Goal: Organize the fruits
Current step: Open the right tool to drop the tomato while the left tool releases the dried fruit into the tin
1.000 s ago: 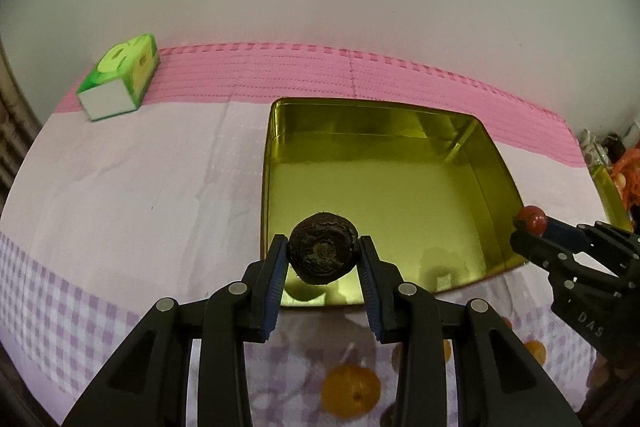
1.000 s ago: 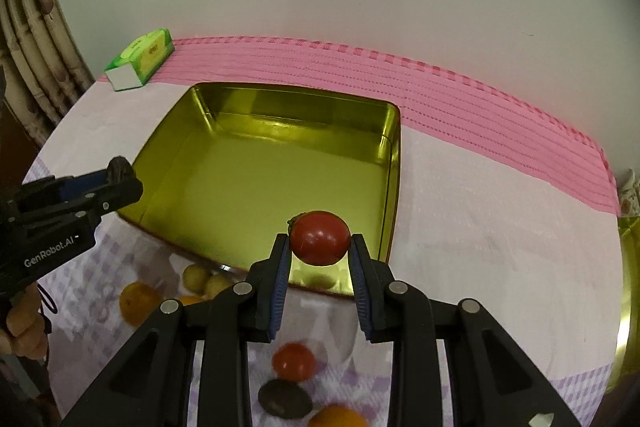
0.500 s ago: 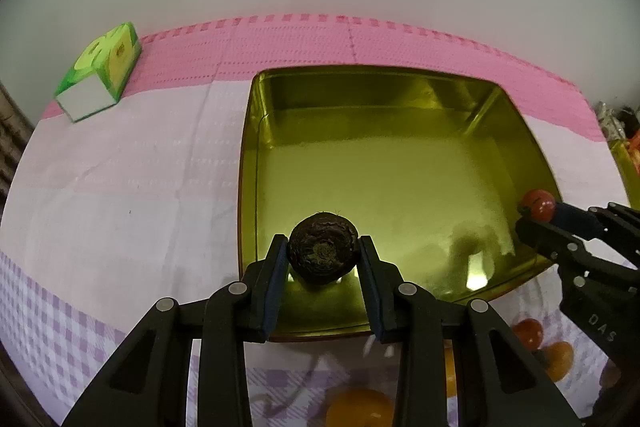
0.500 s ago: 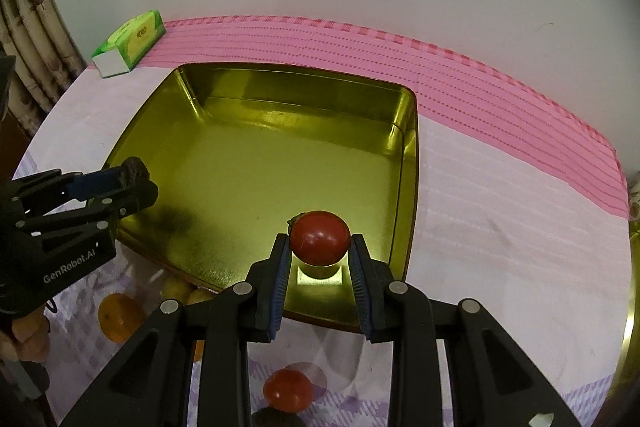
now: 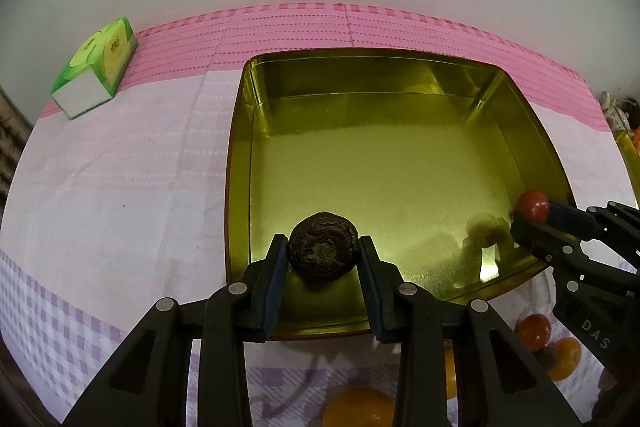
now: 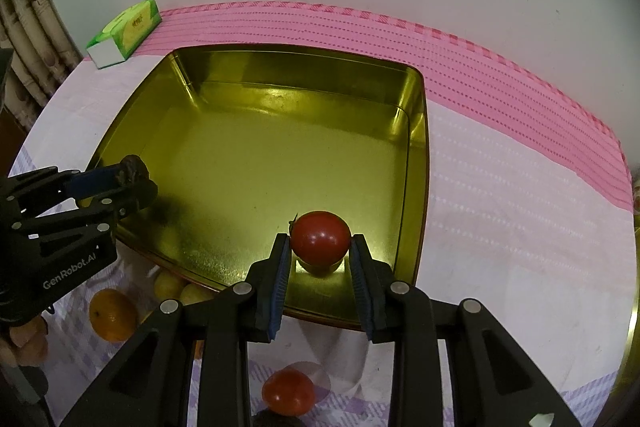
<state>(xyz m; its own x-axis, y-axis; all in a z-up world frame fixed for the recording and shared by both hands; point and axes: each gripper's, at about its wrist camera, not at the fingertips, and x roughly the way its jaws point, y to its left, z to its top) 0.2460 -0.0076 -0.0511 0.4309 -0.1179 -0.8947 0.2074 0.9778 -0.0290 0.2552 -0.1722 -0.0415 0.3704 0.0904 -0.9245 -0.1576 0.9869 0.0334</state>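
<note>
A square gold tin tray [image 5: 400, 75] [image 6: 416, 155] lies on the pink and white cloth, with no fruit lying on its floor. My left gripper [image 5: 323, 257] is shut on a dark brown wrinkled fruit [image 5: 323, 251], held just over the tray's near-left part. My right gripper [image 6: 319, 247] is shut on a red tomato [image 6: 320, 237] above the tray's near-right corner. In the left wrist view the right gripper [image 5: 532, 213] shows at the tray's right rim with the tomato [image 5: 531, 206]. The left gripper [image 6: 128, 177] shows at the tray's left rim in the right wrist view.
Loose fruit lies on the cloth in front of the tray: an orange [image 6: 113, 314], yellow fruits [image 6: 170, 285], a second tomato [image 6: 289, 391], more oranges [image 5: 532, 331] [image 5: 358, 407]. A green tissue box [image 5: 96, 61] [image 6: 125, 33] sits far left. Another gold rim [image 6: 634, 307] is at right.
Both grippers have moved forward and down over the tray, each still holding its fruit. The tray now fills more of both views.
</note>
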